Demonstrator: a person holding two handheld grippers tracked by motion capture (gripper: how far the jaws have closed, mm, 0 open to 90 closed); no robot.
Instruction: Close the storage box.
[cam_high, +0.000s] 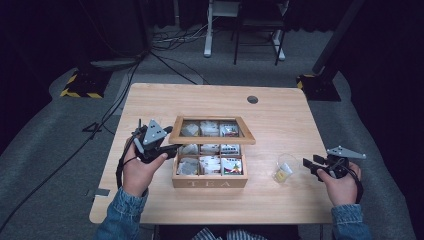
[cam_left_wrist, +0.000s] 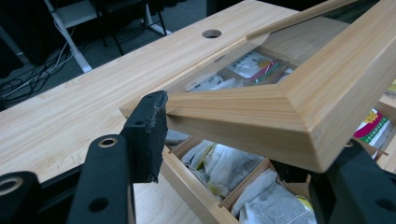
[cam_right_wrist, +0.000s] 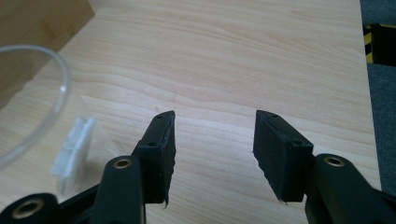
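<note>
High view: at centre frame a wooden tea box sits on a light wood table, its windowed lid raised and held at its left corner by the left gripper, the left hand reaching in from the lower left with a denim cuff behind it. At right, the right hand holds the right gripper low, pointing left at a clear plastic cup just beside it (something yellowish lies inside, too small to identify).

Left gripper view: the gripper is clamped on the lid frame; the right-hand jaw is largely hidden beneath the wood. Tea bags fill the compartments below, cut off at the bottom edge.

Right gripper view: the gripper stands released, jaws apart over bare table. The cup rim curves in at the left edge, cut off.
</note>
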